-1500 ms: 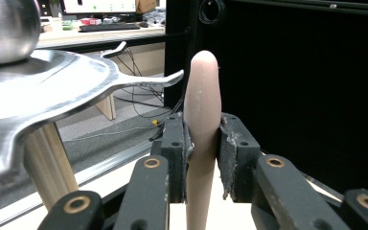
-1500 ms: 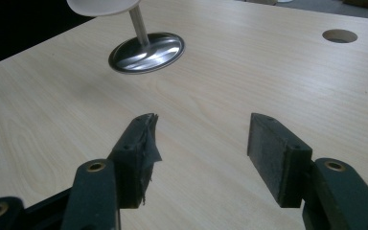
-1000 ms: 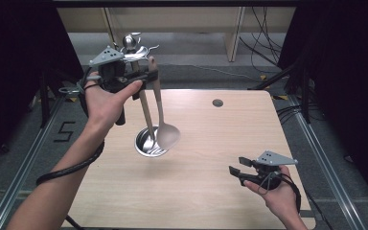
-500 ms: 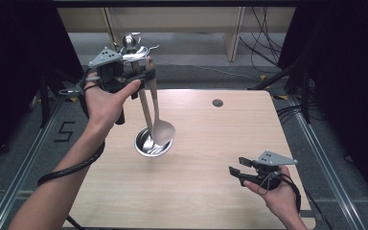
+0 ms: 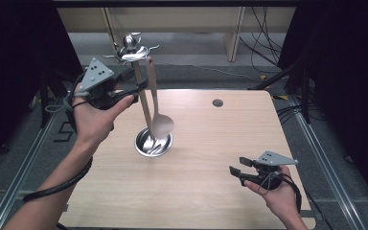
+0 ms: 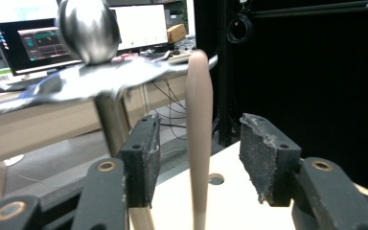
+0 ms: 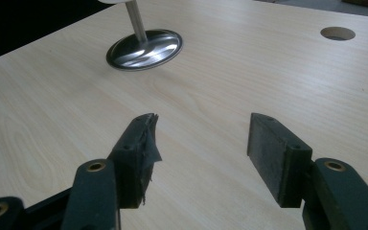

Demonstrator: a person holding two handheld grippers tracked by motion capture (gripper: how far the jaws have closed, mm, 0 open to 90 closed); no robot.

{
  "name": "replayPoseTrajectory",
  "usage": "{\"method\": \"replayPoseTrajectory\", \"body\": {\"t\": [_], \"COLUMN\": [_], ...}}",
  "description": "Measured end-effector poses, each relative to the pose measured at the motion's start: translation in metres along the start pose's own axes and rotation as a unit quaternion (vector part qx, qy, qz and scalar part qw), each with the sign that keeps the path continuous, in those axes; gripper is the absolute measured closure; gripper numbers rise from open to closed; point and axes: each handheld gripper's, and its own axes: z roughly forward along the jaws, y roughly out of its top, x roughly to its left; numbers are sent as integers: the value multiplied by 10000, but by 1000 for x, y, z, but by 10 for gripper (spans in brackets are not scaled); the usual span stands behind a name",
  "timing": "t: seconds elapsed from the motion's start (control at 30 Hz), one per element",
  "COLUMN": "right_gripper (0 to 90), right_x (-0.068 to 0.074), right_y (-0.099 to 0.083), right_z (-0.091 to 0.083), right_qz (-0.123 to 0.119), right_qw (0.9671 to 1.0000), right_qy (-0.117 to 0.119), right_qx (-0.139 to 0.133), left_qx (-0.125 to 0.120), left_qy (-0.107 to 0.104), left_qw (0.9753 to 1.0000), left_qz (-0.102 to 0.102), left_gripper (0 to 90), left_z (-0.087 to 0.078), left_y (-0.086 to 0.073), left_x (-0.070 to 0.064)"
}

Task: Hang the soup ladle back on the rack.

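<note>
A metal utensil stand point(image 5: 143, 109) rises from a round base point(image 5: 153, 143) on the wooden table point(image 5: 211, 143), topped by a ball and hooked arms point(image 5: 132, 50). A beige-handled spoon point(image 5: 161, 125) hangs from one arm, bowl down beside the pole. My left gripper point(image 5: 138, 89) is raised near the stand's top and is open. In the left gripper view the spoon handle point(image 6: 199, 96) stands between the jaws of my left gripper point(image 6: 200, 143), touching neither, with the stand's ball point(image 6: 88, 28) behind. My right gripper point(image 5: 235, 172) is open and empty, low over the table's front right.
A round cable hole point(image 5: 217, 102) lies at the table's far side. In the right gripper view my right gripper point(image 7: 201, 129) faces bare wood, with the stand's base point(image 7: 143, 48) and the hole point(image 7: 338, 33) beyond. Dark floor, rails and cables surround the table.
My left hand has drawn back to the left and a little lower from the stand's top. The spoon stays hanging, its bowl slightly higher. The right hand has not moved.
</note>
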Motion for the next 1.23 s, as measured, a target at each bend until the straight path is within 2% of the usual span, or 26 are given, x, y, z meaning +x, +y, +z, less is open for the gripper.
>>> {"method": "replayPoseTrajectory", "body": {"t": [0.13, 0.17, 0.2, 0.27, 0.37, 0.63, 0.8, 0.83, 0.87, 0.9, 0.93, 1.0, 1.03, 1.1, 1.13, 1.17, 1.2, 1.23], "right_gripper": [437, 437, 436, 435, 435, 433, 431, 430, 430, 429, 428, 426, 424, 418, 415, 408, 400, 394], "right_x": [0, 1, -1, 0, -1, -1, -1, 1, 0, 2, 1, -2, 1, 0, -1, -1, -3, -1], "right_y": [0, 0, 0, 0, -1, -1, -1, -1, -1, -1, -1, -1, -2, -3, -4, -4, -5, -6], "right_z": [0, 0, 0, -1, -1, -1, -1, 0, -1, -1, -1, 0, -1, 0, 1, 2, 2, 3], "right_qz": [-16, 4, -103, -37, -65, -54, -43, 145, 87, 185, 166, -89, 143, 115, 87, 48, -59, 104], "right_qw": [10000, 10000, 9999, 10000, 9999, 9999, 10000, 9999, 9999, 9998, 9998, 9999, 9998, 9997, 9998, 9999, 9999, 9998], "right_qy": [-37, -66, -84, -38, -89, -78, -54, -1, -82, -23, -36, -107, -26, -62, -53, -80, -71, -27], "right_qx": [29, 7, -27, 20, 43, 48, 41, 55, 48, 117, 127, 55, 158, 184, 152, 83, 124, 153], "left_qx": [6, 15, 23, 37, 80, 330, 534, 584, 634, 690, 707, 784, 846, 898, 979, 1183, 1343, 1446], "left_qy": [-2, 2, -5, -25, -48, -5, -14, 15, 26, 20, 23, 26, 29, 91, 122, 90, -14, -51], "left_qw": [9999, 9999, 9999, 9999, 9999, 9994, 9985, 9983, 9979, 9976, 9975, 9969, 9964, 9959, 9951, 9928, 9905, 9886], "left_qz": [131, 134, 137, 133, 129, 121, 97, 92, 101, 98, 57, -14, 55, -34, -110, -180, -297, -413], "left_gripper": [439, 432, 426, 416, 394, 350, 342, 342, 342, 342, 341, 338, 338, 337, 337, 340, 338, 335], "left_z": [-11, -14, -17, -22, -30, -48, -56, -57, -58, -59, -60, -61, -62, -63, -64, -65, -65, -65], "left_y": [-10, -13, -16, -22, -32, -72, -104, -111, -119, -126, -134, -152, -161, -184, -197, -207, -214, -219], "left_x": [-2, -2, -3, -4, -6, -9, -8, -8, -8, -7, -7, -5, -4, -5, -5, -4, -2, 0]}}
